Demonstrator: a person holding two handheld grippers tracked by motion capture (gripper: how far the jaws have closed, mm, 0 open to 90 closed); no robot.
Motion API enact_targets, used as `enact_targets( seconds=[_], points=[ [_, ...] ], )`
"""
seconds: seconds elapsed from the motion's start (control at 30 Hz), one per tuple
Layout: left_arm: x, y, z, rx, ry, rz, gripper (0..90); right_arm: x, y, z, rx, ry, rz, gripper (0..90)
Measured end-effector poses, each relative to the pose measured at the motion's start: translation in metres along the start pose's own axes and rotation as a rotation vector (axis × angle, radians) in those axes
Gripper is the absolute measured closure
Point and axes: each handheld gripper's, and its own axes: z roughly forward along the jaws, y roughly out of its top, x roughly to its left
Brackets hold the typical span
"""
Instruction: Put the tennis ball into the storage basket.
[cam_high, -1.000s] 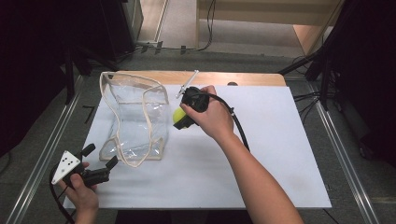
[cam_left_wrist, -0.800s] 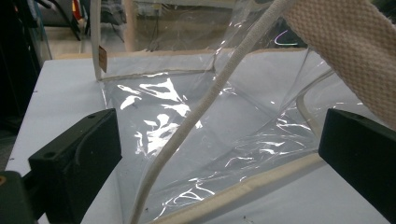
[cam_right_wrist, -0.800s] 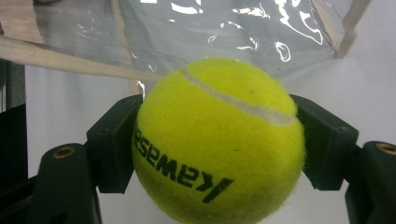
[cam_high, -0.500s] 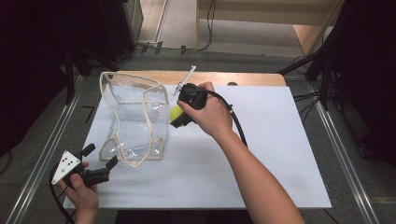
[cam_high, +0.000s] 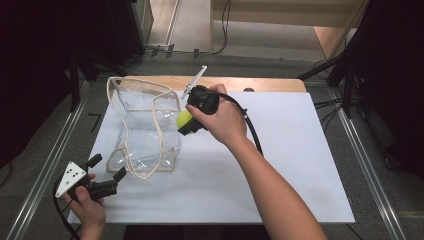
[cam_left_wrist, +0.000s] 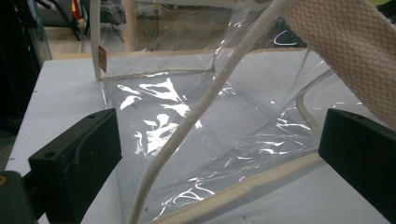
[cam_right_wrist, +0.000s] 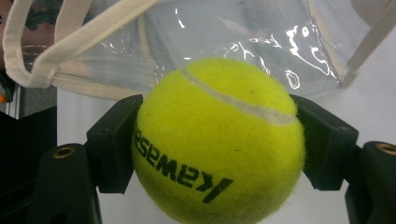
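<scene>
White sheet over the worktop (cam_high: 300, 165), dark room all around, pretty bare setup. So the ball (cam_right_wrist: 217, 140) is a yellow tennis ball, and it's pinched between the jaws of the right hand-held gripper (cam_right_wrist: 217, 144), jaws closed onto it from both sides, held up just beside the right edge of the bag (cam_high: 145, 127). From the high view the ball (cam_high: 184, 119) sits right at the bag's cream-trimmed rim, not inside yet as far as I can tell. A ball has no long axis obviously, but the seam runs across the top and the black lettering reads upside down in the right gripper view, so it's flipped relative to that camera. The bag is a clear plastic tote with cream webbing straps (cam_left_wrist: 205, 100), standing on the sheet with its mouth gaping upward and a bit toward the right hand, long side running away from the person. My read: pickup is done, ball's carried over, what's left is getting it over the rim and letting go inside. The left hand-held gripper (cam_high: 102, 175) is down at the near-left corner, jaws spread wide with nothing between them, pointing at the bag's near bottom corner (cam_left_wrist: 224, 196) but not touching it. Probably going to steady the bag, just a guess.
</scene>
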Motion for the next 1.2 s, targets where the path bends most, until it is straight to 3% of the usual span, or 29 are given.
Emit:
enact_targets(
  seconds=[1.2],
  points=[
    [-0.001,0.000,0.001,0.010,-0.001,0.015,0.0,0.026,0.050,-0.007,-0.030,0.042,-0.079,23.0]
  ],
)
